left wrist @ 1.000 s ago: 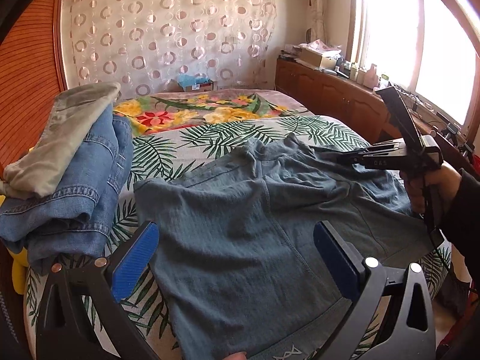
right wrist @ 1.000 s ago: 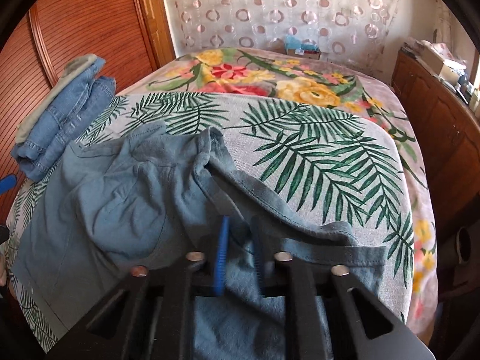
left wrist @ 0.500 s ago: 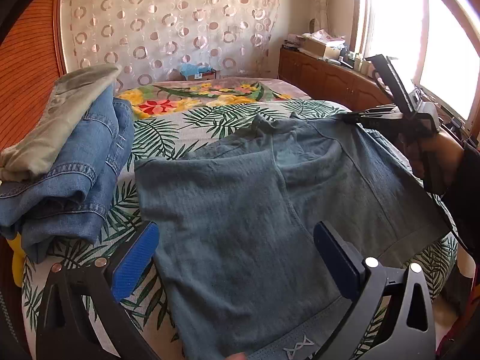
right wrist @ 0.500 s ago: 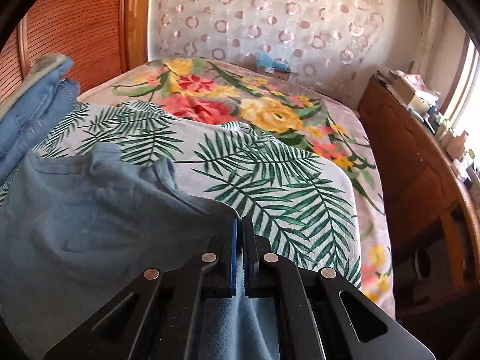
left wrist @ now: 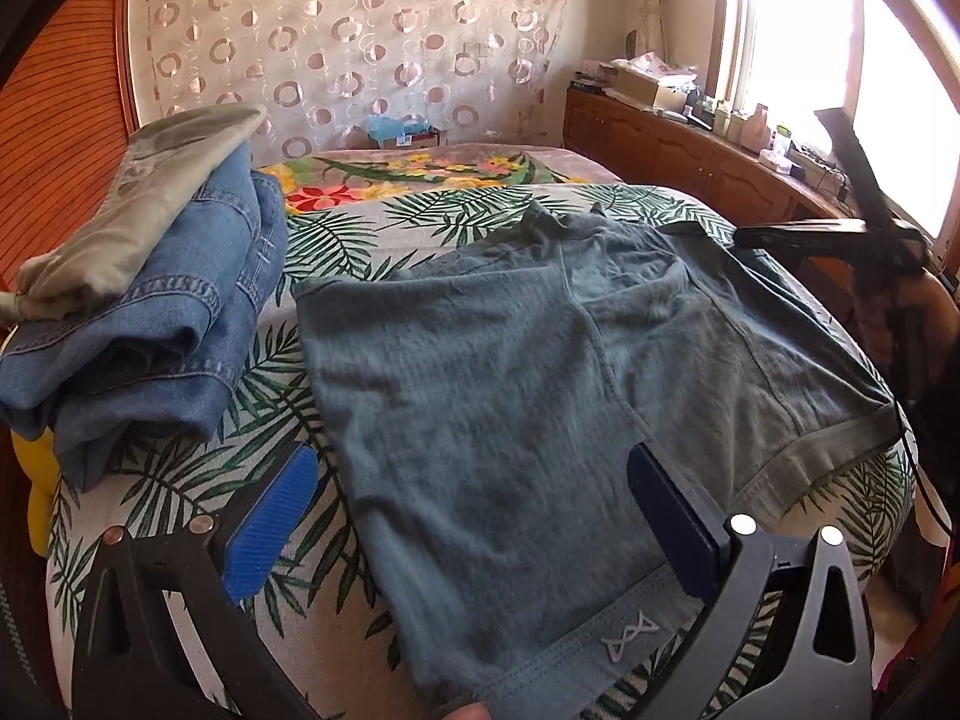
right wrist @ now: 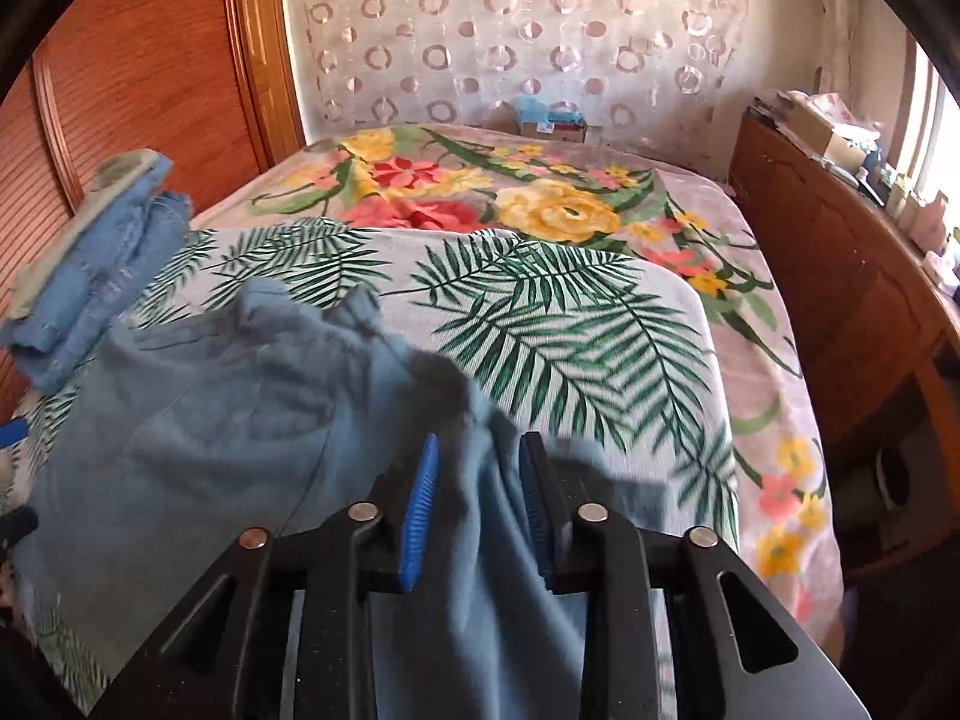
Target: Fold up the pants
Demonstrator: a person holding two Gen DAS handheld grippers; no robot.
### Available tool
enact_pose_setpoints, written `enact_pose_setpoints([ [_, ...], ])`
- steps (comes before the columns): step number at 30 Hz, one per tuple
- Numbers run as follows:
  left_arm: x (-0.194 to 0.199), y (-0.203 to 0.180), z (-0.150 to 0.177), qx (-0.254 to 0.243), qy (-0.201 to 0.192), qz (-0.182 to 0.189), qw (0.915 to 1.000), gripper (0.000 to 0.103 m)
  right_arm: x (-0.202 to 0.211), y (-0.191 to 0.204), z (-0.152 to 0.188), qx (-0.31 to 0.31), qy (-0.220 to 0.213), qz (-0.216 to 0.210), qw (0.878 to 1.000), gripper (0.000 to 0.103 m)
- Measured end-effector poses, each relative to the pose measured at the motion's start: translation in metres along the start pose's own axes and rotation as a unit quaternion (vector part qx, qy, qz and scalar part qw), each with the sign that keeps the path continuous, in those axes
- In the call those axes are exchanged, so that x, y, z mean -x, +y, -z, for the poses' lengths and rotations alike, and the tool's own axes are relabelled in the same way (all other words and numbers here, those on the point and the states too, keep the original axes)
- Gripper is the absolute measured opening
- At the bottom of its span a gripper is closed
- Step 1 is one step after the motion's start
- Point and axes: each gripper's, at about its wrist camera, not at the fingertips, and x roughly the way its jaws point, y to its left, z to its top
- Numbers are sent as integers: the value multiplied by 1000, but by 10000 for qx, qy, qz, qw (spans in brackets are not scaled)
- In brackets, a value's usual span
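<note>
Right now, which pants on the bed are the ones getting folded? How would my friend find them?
Find the bed with the palm-leaf sheet. Spread flat across its middle lie the grey-blue pants, soft and thin, with a small pale logo on the waistband. The other clothes, the denim jeans under an olive garment, sit stacked in a pile at the bed's left edge.

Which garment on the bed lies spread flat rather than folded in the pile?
The grey-blue shorts, spread across the leaf-print sheet. The denim jeans and the olive pants are folded and stacked at the left.
</note>
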Motion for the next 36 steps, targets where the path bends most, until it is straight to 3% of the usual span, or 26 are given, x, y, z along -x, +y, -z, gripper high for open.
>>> enact_pose_setpoints([
  [6, 11, 5, 16, -45, 27, -82, 10000, 103, 42, 9, 52, -141, -209, -201, 9995, 35],
  [14, 20, 10, 35, 48, 157, -33, 9999, 98, 92, 14, 118, -325, -383, 146, 9986, 35],
  [21, 23, 10, 49, 152, 327, 146, 9992, 86, 117, 12, 153, -694, -329, 373, 9963, 35],
  [28, 23, 8, 54, 154, 395, 253, 9988, 62, 121, 11, 153, -826, -341, 343, 9954, 35],
  [32, 23, 8, 56, 108, 428, 216, 9988, 55, 112, 3, 136, -786, -430, 346, 9954, 35],
  [36, 26, 9, 57, 99, 425, 201, 9988, 33, 99, -6, 118, -706, -506, 395, 9954, 35],
])
